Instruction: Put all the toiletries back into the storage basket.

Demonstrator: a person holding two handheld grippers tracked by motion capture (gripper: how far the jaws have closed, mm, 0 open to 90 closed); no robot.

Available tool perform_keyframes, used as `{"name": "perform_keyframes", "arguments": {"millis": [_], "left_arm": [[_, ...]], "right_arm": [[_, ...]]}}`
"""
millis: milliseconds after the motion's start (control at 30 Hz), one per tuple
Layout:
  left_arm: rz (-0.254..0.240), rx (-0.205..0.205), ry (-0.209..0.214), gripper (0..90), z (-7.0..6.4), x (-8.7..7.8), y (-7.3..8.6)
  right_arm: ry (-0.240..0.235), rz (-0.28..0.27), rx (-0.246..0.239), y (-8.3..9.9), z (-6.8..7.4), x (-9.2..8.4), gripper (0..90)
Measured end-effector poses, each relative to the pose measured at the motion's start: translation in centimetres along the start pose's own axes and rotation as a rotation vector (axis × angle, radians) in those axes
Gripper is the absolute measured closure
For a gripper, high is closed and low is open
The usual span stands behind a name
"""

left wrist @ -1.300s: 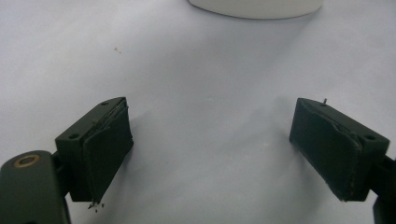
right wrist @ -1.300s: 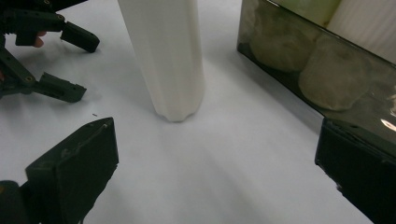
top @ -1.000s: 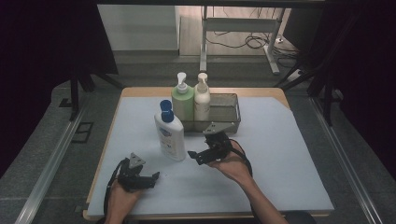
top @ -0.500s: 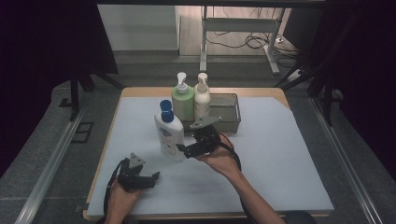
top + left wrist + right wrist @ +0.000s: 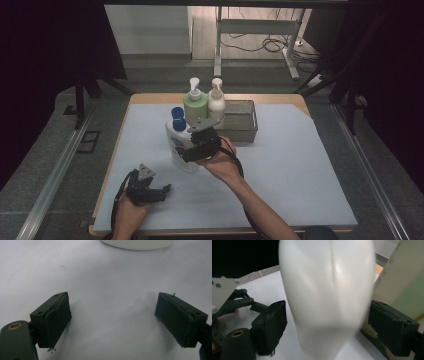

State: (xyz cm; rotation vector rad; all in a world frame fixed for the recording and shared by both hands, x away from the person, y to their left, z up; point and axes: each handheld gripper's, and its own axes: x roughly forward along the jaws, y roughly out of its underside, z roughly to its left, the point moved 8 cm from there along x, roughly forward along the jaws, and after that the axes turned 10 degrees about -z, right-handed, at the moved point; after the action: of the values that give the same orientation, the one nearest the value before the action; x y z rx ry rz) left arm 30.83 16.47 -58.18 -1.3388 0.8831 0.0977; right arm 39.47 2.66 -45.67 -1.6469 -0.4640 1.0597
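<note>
A white bottle with a blue cap [image 5: 177, 137] stands upright on the pale blue mat [image 5: 300, 170], left of centre. My right gripper [image 5: 187, 152] reaches it from the right at its lower body. In the right gripper view the blurred white bottle [image 5: 329, 290] stands between the jaws of my right gripper [image 5: 327, 315]. They have just been closing, and a thin gap still shows at each pad. My left gripper [image 5: 162, 190] rests near the front left edge. Its jaws [image 5: 112, 310] are wide apart over bare mat, and the bottle's base [image 5: 136, 243] lies beyond them.
A green pump bottle [image 5: 195, 106] and a white pump bottle [image 5: 216, 102] stand at the left end of a dark wire basket [image 5: 242, 122] behind the capped bottle. The green bottle [image 5: 412, 295] is close beside my right jaw. The left gripper [image 5: 229, 300] shows beyond.
My right gripper has moved left and away from me, from the open mat up to the blue-capped bottle, and its jaws now flank the bottle. The left gripper has stayed put.
</note>
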Motion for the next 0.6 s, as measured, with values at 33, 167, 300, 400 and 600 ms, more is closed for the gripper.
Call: {"name": "perform_keyframes", "arguments": {"millis": [33, 167, 300, 400, 600], "left_arm": [[0.000, 0.000, 0.000, 12.8, 0.0, 0.0, 0.0], [-0.001, -0.001, 0.001, 12.8, 0.0, 0.0, 0.0], [0.000, 0.000, 0.000, 12.8, 0.0, 0.0, 0.0], [0.000, 0.000, 0.001, 12.8, 0.0, 0.0, 0.0], [-0.001, -0.001, 0.001, 12.8, 0.0, 0.0, 0.0]], "right_arm": [[0.000, 0.000, 0.000, 0.0, 0.0, 0.0, 17.3], [0.016, -0.002, -0.005, -0.1, 0.1, 0.7, 20.8], [0.021, -0.006, -0.002, -0.1, 0.1, 1.4, 25.2], [0.019, -0.008, -0.003, -0.1, 0.3, 1.6, 29.9], [0.005, -0.021, 0.016, -0.1, 0.6, 1.5, 38.4]]}}
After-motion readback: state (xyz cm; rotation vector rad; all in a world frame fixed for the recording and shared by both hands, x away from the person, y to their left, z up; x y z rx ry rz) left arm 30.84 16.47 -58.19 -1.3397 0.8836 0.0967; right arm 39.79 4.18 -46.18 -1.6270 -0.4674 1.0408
